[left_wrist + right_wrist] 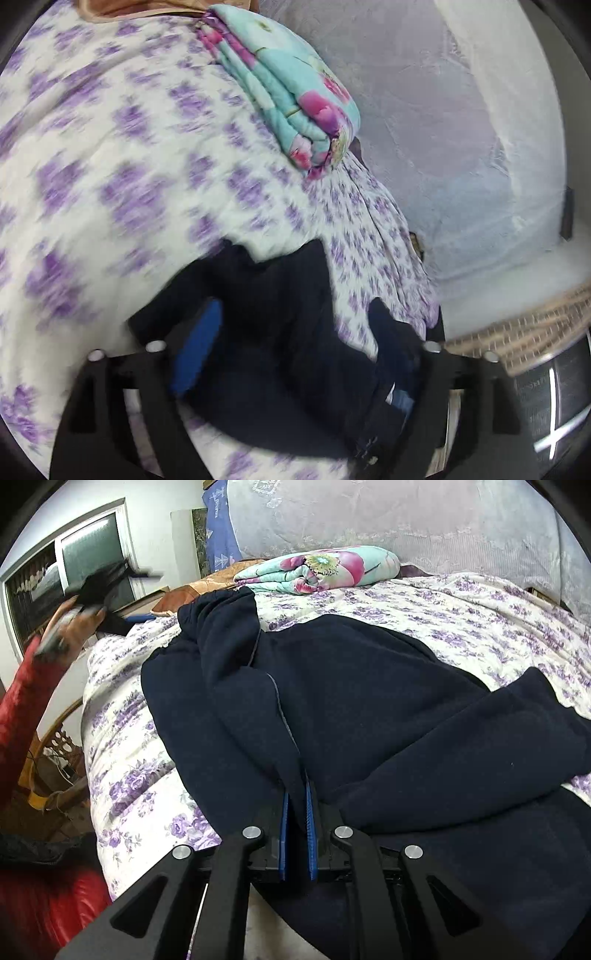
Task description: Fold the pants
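Observation:
Dark navy pants (332, 686) lie spread on a bed with a purple-flowered cover (480, 605), the waistband at the far left and one leg folded across at the right. My right gripper (297, 805) is shut on a fold of the pants at their near edge. My left gripper (295, 332) is open, its blue pads wide apart, with a part of the pants (280, 314) between and under the fingers; this view is blurred. The left gripper also shows in the right wrist view (107, 583), raised in the person's hand at the far left of the bed.
A folded turquoise and pink floral quilt (321, 568) lies at the far side of the bed, also in the left wrist view (291, 85). A lilac wall (388, 517) stands behind. A window (92, 550) and a wicker chair (55, 746) are at the left.

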